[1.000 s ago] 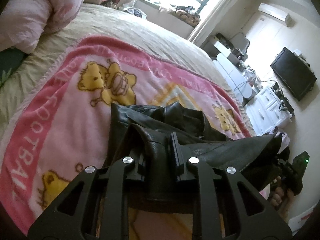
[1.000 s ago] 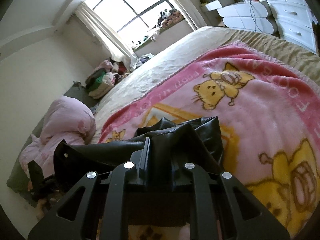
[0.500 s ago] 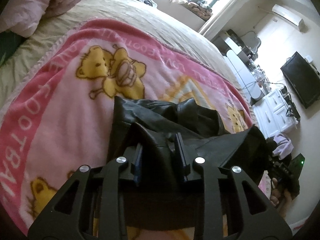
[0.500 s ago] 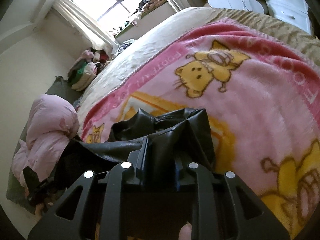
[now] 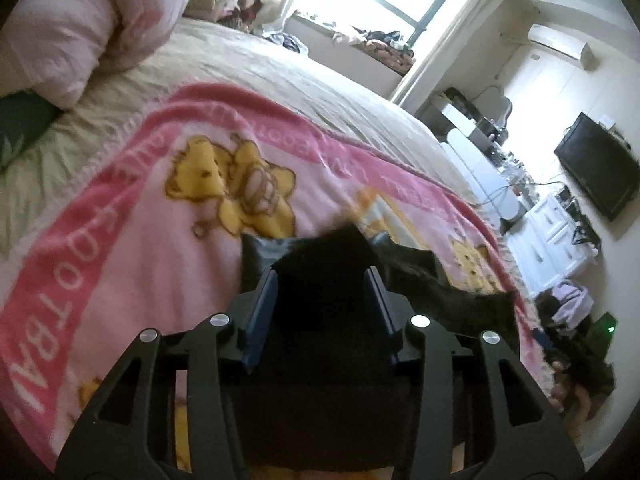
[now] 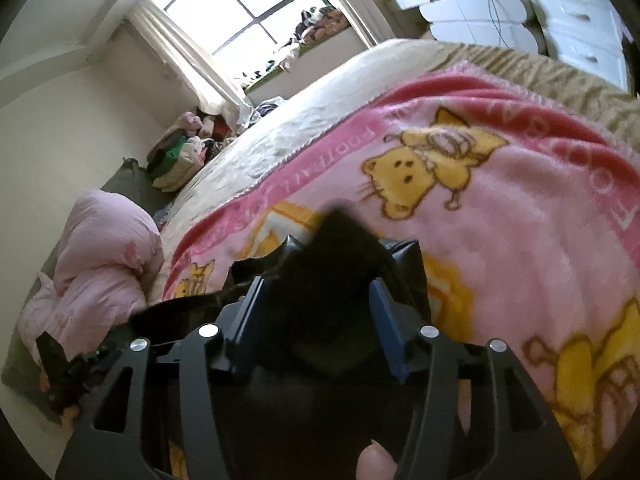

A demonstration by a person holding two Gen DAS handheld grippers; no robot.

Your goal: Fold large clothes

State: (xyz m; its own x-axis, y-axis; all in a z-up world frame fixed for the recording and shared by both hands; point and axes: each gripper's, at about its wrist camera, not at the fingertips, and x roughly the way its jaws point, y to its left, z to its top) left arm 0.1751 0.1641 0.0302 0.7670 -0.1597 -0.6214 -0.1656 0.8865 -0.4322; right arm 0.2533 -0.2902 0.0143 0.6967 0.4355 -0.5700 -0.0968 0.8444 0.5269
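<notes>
A black leather garment (image 5: 440, 284) lies on the pink bear-print blanket (image 5: 120, 240) on the bed. My left gripper (image 5: 322, 276) is open, its fingers (image 5: 264, 304) spread wide, with a blurred fold of the black garment (image 5: 328, 280) loose between them. In the right wrist view my right gripper (image 6: 318, 288) is also open, and the same black garment (image 6: 332, 264) sits blurred between its spread fingers (image 6: 384, 320). The garment stretches between the two grippers. Its lower part is hidden behind the gripper bodies.
A pink duvet (image 5: 80, 28) is bunched at the bed's head, also in the right wrist view (image 6: 100, 264). A clothes pile (image 6: 180, 156) sits by the window. White drawers (image 5: 556, 236) and a wall TV (image 5: 596, 168) stand beyond the bed. The other gripper (image 6: 68, 376) shows low left.
Both grippers have opened wide from being shut on the black garment. The garment has been let go and drops, blurred, between the fingers. Both cameras tilted up a little.
</notes>
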